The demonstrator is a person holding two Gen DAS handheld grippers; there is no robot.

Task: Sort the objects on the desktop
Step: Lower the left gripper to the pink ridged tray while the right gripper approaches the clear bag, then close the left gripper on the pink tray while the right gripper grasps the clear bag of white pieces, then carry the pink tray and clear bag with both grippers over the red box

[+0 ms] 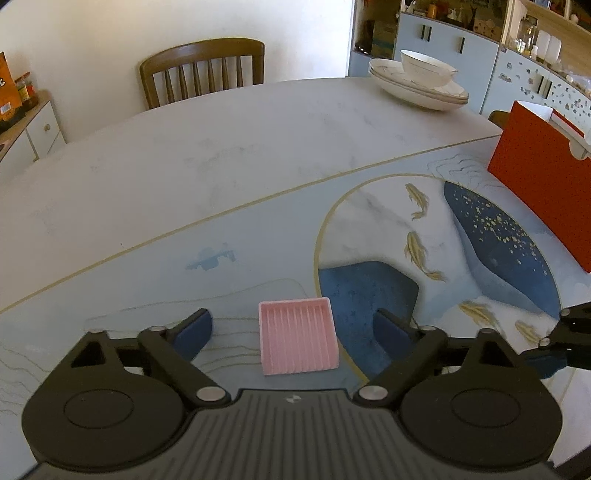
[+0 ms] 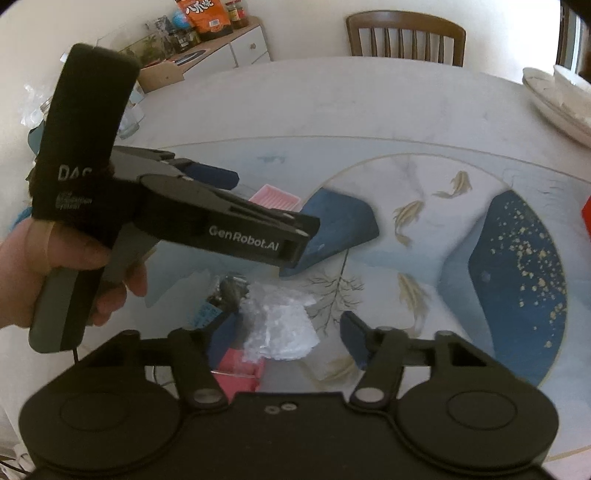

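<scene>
A pink ribbed tray [image 1: 297, 335] lies flat on the table mat, between the wide-open fingers of my left gripper [image 1: 293, 332], which hovers just above it. It also shows in the right wrist view [image 2: 275, 197] behind the left gripper's body [image 2: 221, 225]. My right gripper [image 2: 290, 332] is open above a crumpled clear plastic bag [image 2: 280, 328], a dark small object [image 2: 231, 291] and a pink-red item [image 2: 240, 371] near the table's front edge. A red box [image 1: 546, 184] stands at the right.
Stacked white plates with a bowl [image 1: 421, 83] sit at the far right of the table. A wooden chair [image 1: 203, 72] stands behind the table. A sideboard with jars and snack bags [image 2: 207, 22] is at the far left. The right gripper's finger [image 1: 554, 354] pokes in at right.
</scene>
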